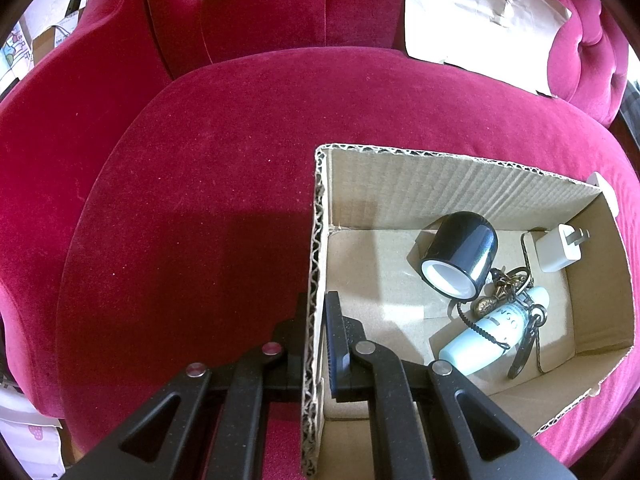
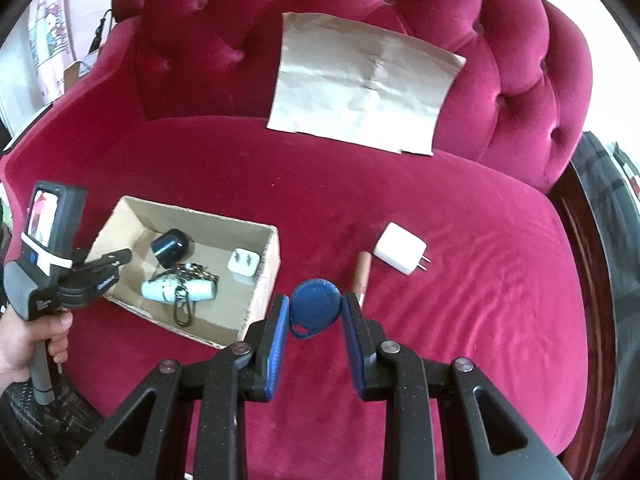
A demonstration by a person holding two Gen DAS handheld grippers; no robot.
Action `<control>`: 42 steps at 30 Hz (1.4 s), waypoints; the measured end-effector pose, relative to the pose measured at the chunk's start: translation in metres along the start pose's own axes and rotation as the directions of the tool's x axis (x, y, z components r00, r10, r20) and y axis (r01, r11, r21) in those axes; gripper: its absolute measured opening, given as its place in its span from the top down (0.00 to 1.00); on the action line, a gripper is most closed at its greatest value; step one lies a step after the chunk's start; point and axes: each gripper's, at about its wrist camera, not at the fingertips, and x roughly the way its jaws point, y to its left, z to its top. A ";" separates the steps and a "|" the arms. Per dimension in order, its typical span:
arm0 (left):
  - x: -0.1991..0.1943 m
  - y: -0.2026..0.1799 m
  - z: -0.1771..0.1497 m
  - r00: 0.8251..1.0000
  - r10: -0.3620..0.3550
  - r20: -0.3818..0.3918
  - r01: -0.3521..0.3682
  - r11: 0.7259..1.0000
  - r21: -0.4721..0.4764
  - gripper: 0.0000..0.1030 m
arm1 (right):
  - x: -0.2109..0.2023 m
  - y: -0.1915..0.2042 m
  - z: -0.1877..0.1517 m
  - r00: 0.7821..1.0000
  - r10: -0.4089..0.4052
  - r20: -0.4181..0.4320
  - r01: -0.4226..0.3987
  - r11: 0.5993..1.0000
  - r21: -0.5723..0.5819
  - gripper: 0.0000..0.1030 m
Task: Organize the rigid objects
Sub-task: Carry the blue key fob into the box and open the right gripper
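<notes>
Jaws of the right gripper (image 2: pixel 316 312) clamp a blue fob (image 2: pixel 316 305), loop end toward the camera; left gripper's (image 1: pixel 319 320) pinch the box wall (image 1: pixel 316 280).

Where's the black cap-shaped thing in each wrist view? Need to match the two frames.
Left wrist: black cap sits right of centre, lying inside the cardboard box, near its far wall, white opening toward the camera.
Right wrist: black cap is at left of centre, small, in the box's far part.
Shared landmark: the pale blue tube lying in the same box, nearer the camera than the cap in both views.
</notes>
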 end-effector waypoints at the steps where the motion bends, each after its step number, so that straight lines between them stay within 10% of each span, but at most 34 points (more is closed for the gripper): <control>1: 0.000 0.000 0.000 1.000 0.000 0.000 0.000 1.000 0.000 0.93 | -0.001 0.002 0.002 1.000 0.003 0.004 -0.003 1.000 -0.005 0.73; 42: 0.000 0.000 -0.001 1.000 -0.004 -0.003 0.004 1.000 -0.007 0.93 | 0.052 0.106 0.041 0.988 0.146 -0.050 -0.151 0.982 -0.112 0.73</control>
